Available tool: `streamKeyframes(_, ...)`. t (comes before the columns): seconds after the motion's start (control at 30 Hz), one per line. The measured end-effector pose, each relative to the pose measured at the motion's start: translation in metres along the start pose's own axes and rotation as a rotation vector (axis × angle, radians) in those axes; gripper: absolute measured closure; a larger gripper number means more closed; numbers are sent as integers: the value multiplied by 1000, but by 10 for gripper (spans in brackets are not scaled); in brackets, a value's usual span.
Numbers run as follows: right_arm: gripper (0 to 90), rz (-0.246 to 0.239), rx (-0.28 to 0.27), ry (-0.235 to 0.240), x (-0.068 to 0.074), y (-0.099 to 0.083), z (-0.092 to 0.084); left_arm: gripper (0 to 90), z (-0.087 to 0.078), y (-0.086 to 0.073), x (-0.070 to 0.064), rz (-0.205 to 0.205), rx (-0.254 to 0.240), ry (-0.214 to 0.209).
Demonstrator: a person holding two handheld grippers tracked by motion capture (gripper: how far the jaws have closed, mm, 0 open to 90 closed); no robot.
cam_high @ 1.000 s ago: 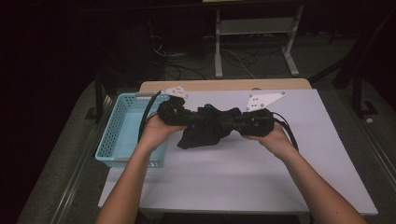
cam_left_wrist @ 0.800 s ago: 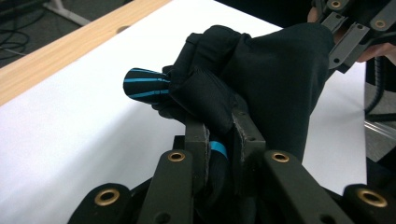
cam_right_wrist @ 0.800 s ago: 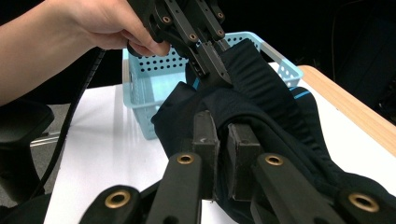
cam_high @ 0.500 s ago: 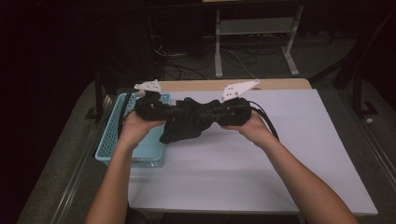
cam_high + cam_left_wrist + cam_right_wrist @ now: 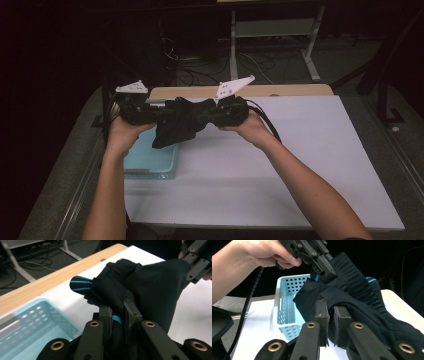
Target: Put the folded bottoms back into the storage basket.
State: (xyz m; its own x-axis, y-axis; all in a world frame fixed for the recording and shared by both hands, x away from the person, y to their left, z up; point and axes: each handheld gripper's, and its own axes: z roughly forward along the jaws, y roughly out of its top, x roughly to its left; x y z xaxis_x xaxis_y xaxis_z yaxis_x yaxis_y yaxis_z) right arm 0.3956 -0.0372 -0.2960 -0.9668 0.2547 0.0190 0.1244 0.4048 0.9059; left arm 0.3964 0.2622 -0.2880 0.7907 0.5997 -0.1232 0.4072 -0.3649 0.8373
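- While both my hands carry it, the black garment (image 5: 176,125) hangs between them, long axis running hand to hand, clear of the white table (image 5: 310,165).
- Left gripper (image 5: 117,315): jaws pinched on one bunched end, blue-striped trim showing.
- Right gripper (image 5: 331,323): jaws clamped on ribbed knit fabric.
- Light-blue perforated plastic basket (image 5: 150,162): below the garment's left end, nearest my left hand.

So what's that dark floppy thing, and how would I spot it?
Look at the white table, then its left end, where a light blue basket sits. Just above that, the left gripper and the right gripper hold a black cloth stretched between them, off the table. It is the one soft, sagging thing, black with thin blue stripes.
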Motion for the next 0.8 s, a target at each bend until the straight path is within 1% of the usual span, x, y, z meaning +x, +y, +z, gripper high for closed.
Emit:
streamKeyframes(0.17,831,-15,10,15,2,11,19,791,-14,-8,13,-29,-17,39)
streamKeyframes(0.23,830,-14,16,23,2,13,27,791,-18,-12,18,-41,-18,55)
streamKeyframes(0.47,830,-22,55,43,3,21,56,791,-33,-24,34,-81,-20,122)
streamKeyframes(0.53,830,-22,62,47,4,23,64,791,-37,-28,38,-89,-17,144)
streamKeyframes(0.67,830,-20,70,57,4,25,78,792,-42,-33,44,-107,-13,175)
streamKeyframes(0.8,830,-9,86,59,4,24,90,792,-45,-38,49,-113,9,217)
